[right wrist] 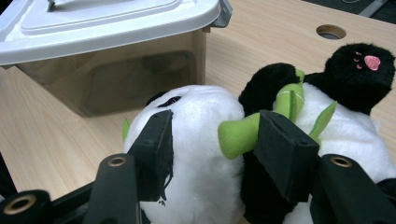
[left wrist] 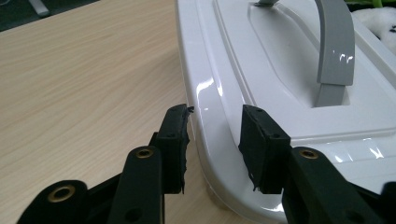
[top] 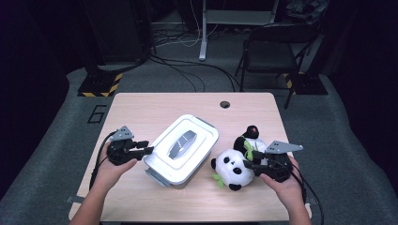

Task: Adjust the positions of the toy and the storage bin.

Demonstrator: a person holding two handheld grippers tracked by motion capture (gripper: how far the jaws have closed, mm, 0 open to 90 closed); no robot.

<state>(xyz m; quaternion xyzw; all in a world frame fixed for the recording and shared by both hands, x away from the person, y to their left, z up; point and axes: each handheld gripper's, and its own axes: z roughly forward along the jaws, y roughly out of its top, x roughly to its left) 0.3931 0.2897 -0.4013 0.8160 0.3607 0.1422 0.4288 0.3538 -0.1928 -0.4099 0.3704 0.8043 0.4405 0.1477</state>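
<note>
While its two black jaws stand apart, the left gripper straddles the rounded rim of the white plastic lid on the clear rectangular storage box, one pad outside the rim over the wood and the other over the lid's top; whether either pad touches the plastic cannot be told. Seen from the high view, this left gripper sits at the box's left long edge, held by the person's left hand. A flat grey plastic handle lies in the recess at the middle of the lid. On the other side of the box, the right gripper is spread wide around the plush panda toy, a soft black-and-white figure with green felt bamboo leaves; its jaws flank the white head and the green stalk without squeezing them. In the high view the right gripper reaches in from the panda's right, held by the person's right hand, and the panda lies just beside the box's right long edge, its head nearest the box. Box and panda both rest on the light wooden table, which has a round cable hole beyond the box near the far edge.
</note>
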